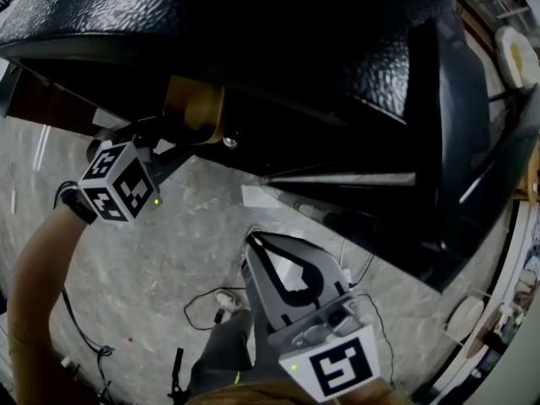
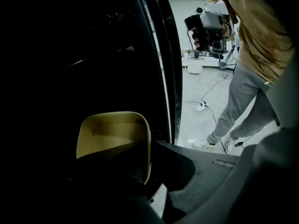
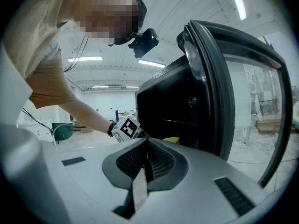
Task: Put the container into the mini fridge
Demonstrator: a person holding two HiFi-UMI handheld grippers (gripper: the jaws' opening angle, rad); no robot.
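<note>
Presently the left hand-held gripper is pinching one side wall of the container. One jaw is lying inside the tub and the other outside it, drawn narrow on the wall.

The container is showing as a mustard-yellow tub, rectangular with rounded corners. It is open-topped and smooth-walled, with a shallow step along its inner far wall. Nothing is showing inside it.

The tub is sitting at the mouth of the black mini fridge, reaching into the dark compartment just under the top edge. The interior is too dark to tell whether it is resting on a shelf.

The fridge door is standing open on the right.

The right hand-held gripper is hanging in front of the fridge over the grey floor, well apart from the container. Its jaws are pressing together with nothing between them.
</note>
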